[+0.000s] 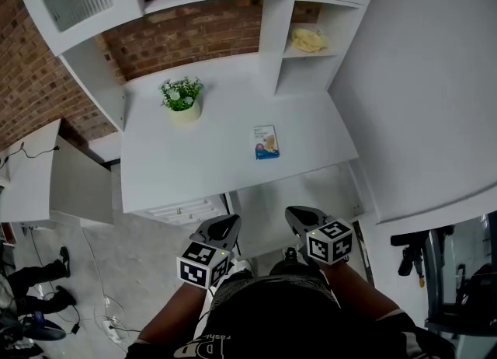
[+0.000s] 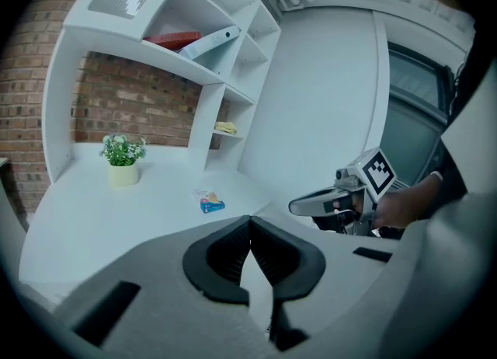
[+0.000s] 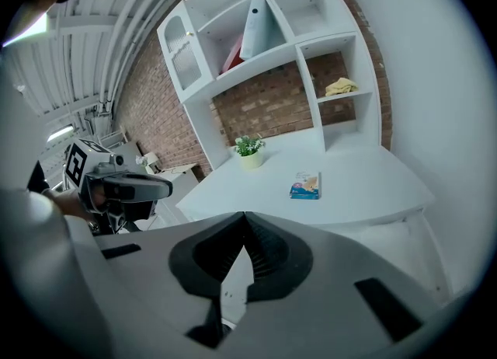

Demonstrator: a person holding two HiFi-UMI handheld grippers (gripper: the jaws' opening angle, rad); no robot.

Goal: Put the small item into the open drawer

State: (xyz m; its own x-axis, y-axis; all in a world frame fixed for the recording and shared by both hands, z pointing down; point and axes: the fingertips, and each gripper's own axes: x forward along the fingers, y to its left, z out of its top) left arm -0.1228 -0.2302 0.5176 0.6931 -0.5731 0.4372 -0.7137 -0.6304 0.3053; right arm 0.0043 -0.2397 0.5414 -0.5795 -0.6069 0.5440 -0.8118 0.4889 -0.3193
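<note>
Left gripper (image 1: 227, 221) and right gripper (image 1: 299, 214) were held low before the person's body, side by side and angled downward, with both sets of fingers clenched on nothing. The small item (image 1: 265, 142) lay flat on the worktop (image 1: 202, 167), well apart from both. The open drawer (image 1: 272, 210) stood below the front edge. Step judged: approach. The next move calls for spreading one gripper's fingers and reaching forward to the item.

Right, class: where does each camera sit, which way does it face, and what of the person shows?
Head view: on the head, facing steeply down at the desk; forearms, left gripper and right gripper show.
Left gripper view: on that gripper, facing along its shut jaws towards the desk; right hand shows.
Right gripper view: likewise, jaws shut; left gripper shows.
Shared: packet and plant.
</note>
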